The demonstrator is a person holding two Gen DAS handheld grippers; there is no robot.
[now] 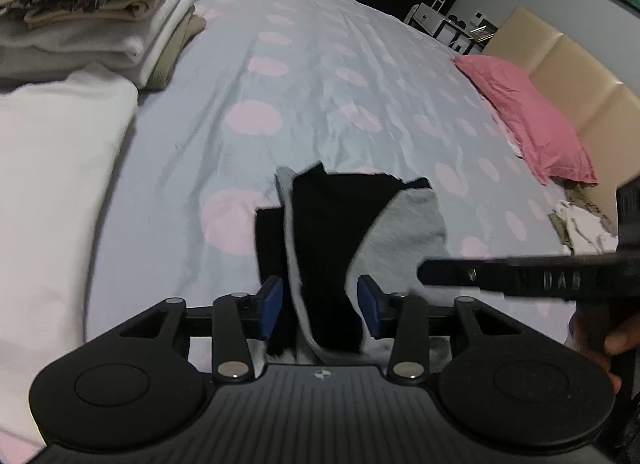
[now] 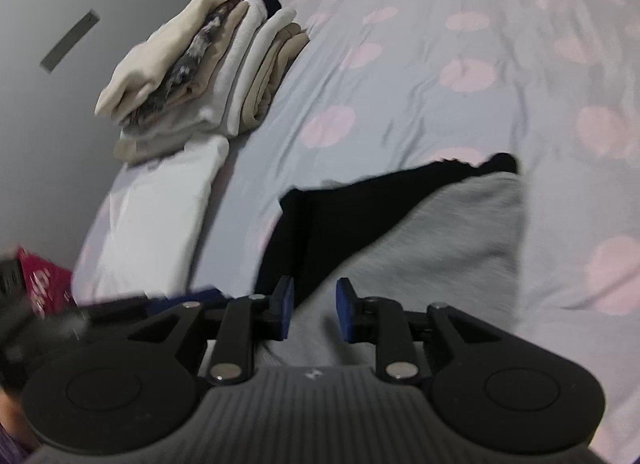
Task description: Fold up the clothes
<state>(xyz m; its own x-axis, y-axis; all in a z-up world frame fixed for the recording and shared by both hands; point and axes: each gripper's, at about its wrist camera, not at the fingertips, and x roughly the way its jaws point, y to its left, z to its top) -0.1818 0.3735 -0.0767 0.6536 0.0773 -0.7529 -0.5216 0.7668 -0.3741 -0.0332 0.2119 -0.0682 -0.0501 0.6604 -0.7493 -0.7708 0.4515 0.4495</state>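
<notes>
1. Now the folded pile (image 1: 92, 4) sits far left on the bed (image 1: 320, 64).
2. Left claw (image 1: 322, 306) is apart, loose around the black and grey garment (image 1: 332, 232).
3. Right claw (image 2: 315, 314) is narrow, not squeezing the garment.

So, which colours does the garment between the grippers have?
The garment is black with grey panels, lying on the bedsheet. It shows best in the left wrist view.
</notes>
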